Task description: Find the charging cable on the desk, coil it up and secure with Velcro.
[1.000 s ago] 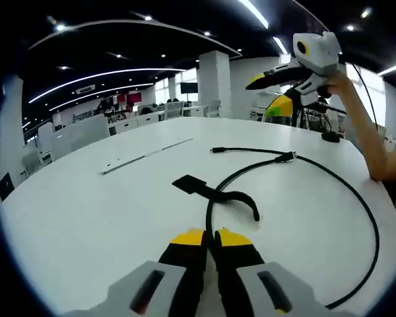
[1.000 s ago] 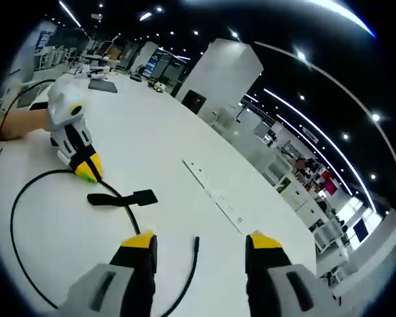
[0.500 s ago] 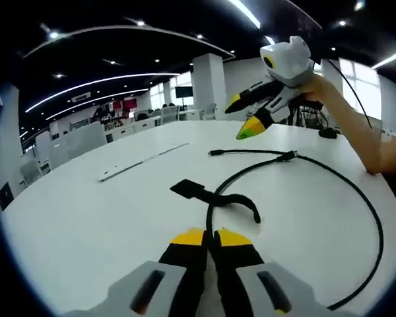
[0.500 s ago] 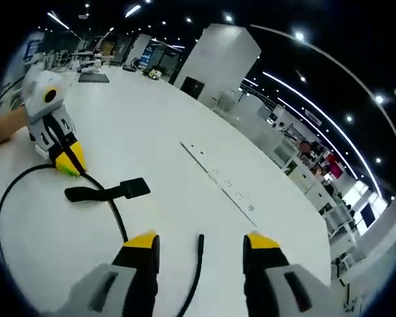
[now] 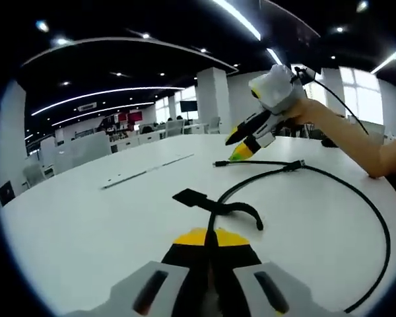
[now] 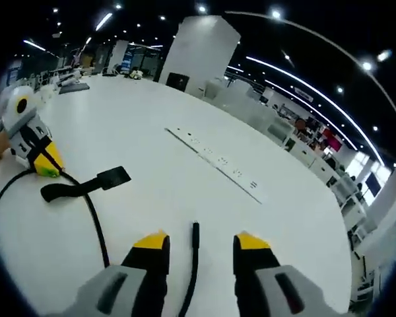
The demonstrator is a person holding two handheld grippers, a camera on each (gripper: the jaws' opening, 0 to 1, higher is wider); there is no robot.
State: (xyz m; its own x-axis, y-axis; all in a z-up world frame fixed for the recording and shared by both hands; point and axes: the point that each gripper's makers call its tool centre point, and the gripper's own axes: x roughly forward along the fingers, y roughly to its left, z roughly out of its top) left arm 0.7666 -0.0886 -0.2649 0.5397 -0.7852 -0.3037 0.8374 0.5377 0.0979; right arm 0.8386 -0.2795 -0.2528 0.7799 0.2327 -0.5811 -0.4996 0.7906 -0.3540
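One cable end [image 6: 195, 232], between right gripper [image 6: 201, 244] jaws

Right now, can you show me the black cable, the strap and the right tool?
black cable [image 5: 376, 224], left gripper view, its curved middle.
strap [image 6: 112, 177], right gripper view, its flat wide end.
right tool [image 6: 201, 239], right gripper view, between its yellow tips.

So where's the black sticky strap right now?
The flat black Velcro strap lies on the round white desk, wrapped around the thin black charging cable just ahead of the left tool. In the right gripper view it sits left, beside that tool.
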